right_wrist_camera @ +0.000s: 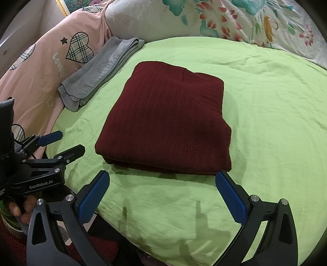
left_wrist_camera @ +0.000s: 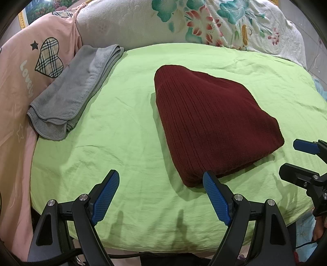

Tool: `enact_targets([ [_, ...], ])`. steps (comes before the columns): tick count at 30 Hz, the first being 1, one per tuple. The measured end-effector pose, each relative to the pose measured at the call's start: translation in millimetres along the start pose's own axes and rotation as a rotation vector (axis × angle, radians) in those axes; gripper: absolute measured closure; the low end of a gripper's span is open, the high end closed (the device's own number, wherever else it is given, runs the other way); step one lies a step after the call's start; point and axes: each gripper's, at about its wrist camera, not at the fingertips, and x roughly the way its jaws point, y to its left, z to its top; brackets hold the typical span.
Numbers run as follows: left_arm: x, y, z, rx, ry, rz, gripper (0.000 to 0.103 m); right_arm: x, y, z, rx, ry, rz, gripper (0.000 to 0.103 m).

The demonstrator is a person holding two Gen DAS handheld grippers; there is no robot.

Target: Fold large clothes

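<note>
A dark red ribbed sweater (right_wrist_camera: 167, 120) lies folded into a thick, squarish bundle on a light green sheet (right_wrist_camera: 276, 122), near the middle of the bed. In the right wrist view it fills the centre, with its near edge just ahead of the fingertips. The folding looks finished or nearly so: the layers are stacked, the edges are fairly even, and no sleeve or hem trails out. The left gripper (left_wrist_camera: 161, 184) is spread wide and empty, low over the sheet at about 6 o'clock from the sweater, with its right fingertip just beside the bundle's near corner; whether it touches the knit cannot be told. The right gripper (right_wrist_camera: 162, 185) is likewise spread wide and holds nothing, poised at 6 o'clock of the sweater's front edge. The next move is probably a final tidy or lifting the bundle away, which would call for sliding fingers under the near edge and pinching all the layers together, since thick knit tends to slump and unfold if only the top layer is caught. At about 10 o'clock from the sweater a folded grey towel (right_wrist_camera: 98, 75) lies at the sheet's edge, apart from the sweater. Beyond it sits a pink pillow (right_wrist_camera: 40, 67) with plaid hearts, and a floral quilt (right_wrist_camera: 235, 18) is bunched at 12 o'clock. Nothing lies between the grippers and the sweater.
</note>
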Motion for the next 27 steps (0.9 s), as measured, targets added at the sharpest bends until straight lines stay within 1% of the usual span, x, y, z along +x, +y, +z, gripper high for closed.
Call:
enact_targets([
  [27, -3.1, -6.1, -0.4, 0.007, -0.004, -0.001, 0.019, -1.3, 0.1, 2.5, -0.005, -0.001, 0.006, 0.000],
])
